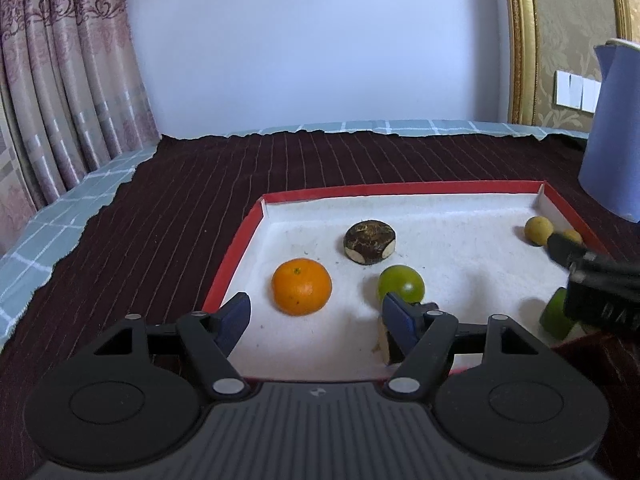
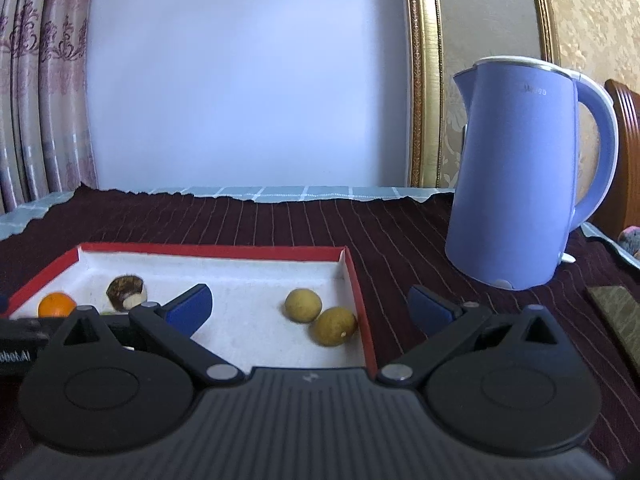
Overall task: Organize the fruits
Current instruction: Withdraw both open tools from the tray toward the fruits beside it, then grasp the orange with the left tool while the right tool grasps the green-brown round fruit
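Note:
A red-rimmed white tray (image 1: 400, 189) holds the fruit. In the left wrist view an orange (image 1: 301, 286) lies just ahead of my open, empty left gripper (image 1: 316, 318). A brown water chestnut (image 1: 370, 242) lies behind it, a green fruit (image 1: 401, 284) by the right finger, and another chestnut piece (image 1: 385, 346) is half hidden under that finger. Two yellow-brown longans (image 2: 303, 305) (image 2: 334, 326) lie in the tray's right corner (image 2: 352, 268), ahead of my open, empty right gripper (image 2: 310, 312). The right gripper shows at the left view's right edge (image 1: 600, 280), partly hiding a second green fruit (image 1: 554, 316).
A blue electric kettle (image 2: 520, 180) stands right of the tray on the dark striped cloth (image 1: 180, 208). A checked cloth edges the table (image 1: 48, 232). Curtains hang at the left and a wall stands behind. A flat dark object (image 2: 616, 312) lies at the far right.

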Demonstrator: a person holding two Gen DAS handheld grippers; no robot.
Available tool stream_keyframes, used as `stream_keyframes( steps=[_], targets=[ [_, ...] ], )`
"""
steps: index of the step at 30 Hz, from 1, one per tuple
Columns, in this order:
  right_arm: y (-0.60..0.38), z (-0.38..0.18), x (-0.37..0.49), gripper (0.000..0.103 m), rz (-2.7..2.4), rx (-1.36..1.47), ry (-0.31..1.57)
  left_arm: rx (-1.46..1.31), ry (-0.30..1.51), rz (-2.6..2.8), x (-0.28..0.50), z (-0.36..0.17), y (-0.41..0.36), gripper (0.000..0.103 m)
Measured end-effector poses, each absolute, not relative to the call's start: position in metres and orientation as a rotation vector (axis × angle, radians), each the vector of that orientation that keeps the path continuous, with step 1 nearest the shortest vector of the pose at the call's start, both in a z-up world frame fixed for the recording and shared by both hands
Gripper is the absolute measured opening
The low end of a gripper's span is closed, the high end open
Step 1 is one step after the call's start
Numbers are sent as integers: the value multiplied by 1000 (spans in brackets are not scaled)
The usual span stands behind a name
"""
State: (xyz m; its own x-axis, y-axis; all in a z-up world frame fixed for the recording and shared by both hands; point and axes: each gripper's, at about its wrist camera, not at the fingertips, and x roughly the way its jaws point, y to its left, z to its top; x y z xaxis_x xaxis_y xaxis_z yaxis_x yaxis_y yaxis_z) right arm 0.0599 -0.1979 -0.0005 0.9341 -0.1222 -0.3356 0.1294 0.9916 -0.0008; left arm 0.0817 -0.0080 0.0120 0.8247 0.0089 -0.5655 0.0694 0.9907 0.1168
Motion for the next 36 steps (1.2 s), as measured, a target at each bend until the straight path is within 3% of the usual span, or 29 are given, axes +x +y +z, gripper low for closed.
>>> stream_keyframes(
  steps=[11, 21, 27, 29, 31, 33, 35, 36],
  targets=[
    [-204, 0, 10, 103, -172, 70, 298, 82, 604, -64, 54, 6, 13, 73],
    [-200, -9, -27, 103, 71, 14, 416, 45, 539, -80, 28, 5, 23, 73],
    [-172, -14, -22, 84, 131, -120, 491, 60, 537, -49, 24, -6, 25, 73],
    [-168, -15, -20, 72, 142, -130, 506, 56, 554, -58, 26, -11, 25, 73],
    [-166, -16, -14, 69, 158, -133, 525, 54, 571, -68, 27, -15, 25, 73],
    [-165, -19, -5, 60, 171, -138, 561, 53, 568, -81, 27, -15, 26, 73],
    [-165, -23, 0, 37, 193, -130, 589, 51, 567, -84, 26, -15, 26, 73],
    [-164, -22, -1, 35, 204, -128, 585, 50, 568, -85, 26, -15, 26, 73]
  ],
)
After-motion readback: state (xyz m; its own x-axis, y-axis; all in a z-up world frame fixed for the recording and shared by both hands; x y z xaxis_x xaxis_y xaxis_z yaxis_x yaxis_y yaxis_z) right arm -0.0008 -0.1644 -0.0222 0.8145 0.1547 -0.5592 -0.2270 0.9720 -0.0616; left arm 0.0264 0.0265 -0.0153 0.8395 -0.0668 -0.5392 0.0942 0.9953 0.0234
